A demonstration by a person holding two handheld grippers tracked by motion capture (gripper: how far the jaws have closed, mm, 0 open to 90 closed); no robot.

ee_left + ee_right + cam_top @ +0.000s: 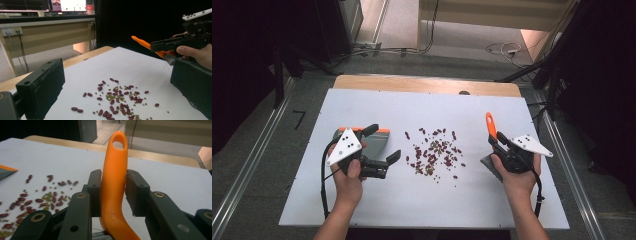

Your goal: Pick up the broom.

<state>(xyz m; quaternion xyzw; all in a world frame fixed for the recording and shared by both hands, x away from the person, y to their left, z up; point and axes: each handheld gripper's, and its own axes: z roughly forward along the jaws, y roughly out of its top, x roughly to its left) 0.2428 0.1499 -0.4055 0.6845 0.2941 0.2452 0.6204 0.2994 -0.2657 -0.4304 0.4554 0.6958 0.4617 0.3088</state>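
Observation:
Red and small green beans [434, 152] [117, 98] [37, 197] lie scattered in the middle of the white board [427, 107]. My right gripper [495, 143] [113, 177] is shut on the orange handle of a small brush [490, 125] [114, 165], held just above the board to the right of the beans. The handle points away from me and the grey bristles [170, 59] hang below the jaws. My left gripper [383, 142] [112, 67] is open to the left of the beans with nothing between its jaws. A grey dustpan with an orange edge [383, 131] [5, 171] lies under it.
The board rests on a wooden table [427, 84] whose far edge shows beyond it. Metal rails [247, 165] run along both sides of the table. Cables [504, 49] lie on the floor beyond the table.

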